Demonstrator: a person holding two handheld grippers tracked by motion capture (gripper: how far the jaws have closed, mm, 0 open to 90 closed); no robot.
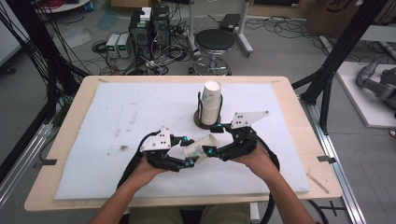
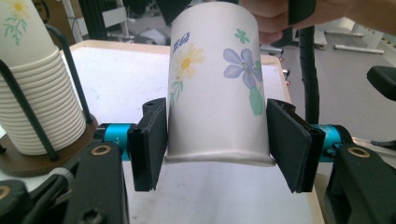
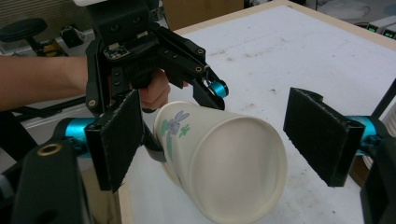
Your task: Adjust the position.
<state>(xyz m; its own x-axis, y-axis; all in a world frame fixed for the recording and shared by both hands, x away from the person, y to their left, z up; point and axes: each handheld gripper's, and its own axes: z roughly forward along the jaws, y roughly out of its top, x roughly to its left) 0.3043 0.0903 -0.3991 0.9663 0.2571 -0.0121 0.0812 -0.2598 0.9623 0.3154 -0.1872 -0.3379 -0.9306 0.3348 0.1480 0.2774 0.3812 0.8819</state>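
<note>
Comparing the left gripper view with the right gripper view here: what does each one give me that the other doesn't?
Left gripper view: the paper cup's bottom rim clamped between the left gripper's pads, its yellow daisy and blue lettering, and the stack of cups in full.

Right gripper view: the cup's open mouth and empty inside facing the camera, the right gripper's pads standing clear on either side, and the left hand on its gripper.

Both: the cup's purple flower and the white mat.
</note>
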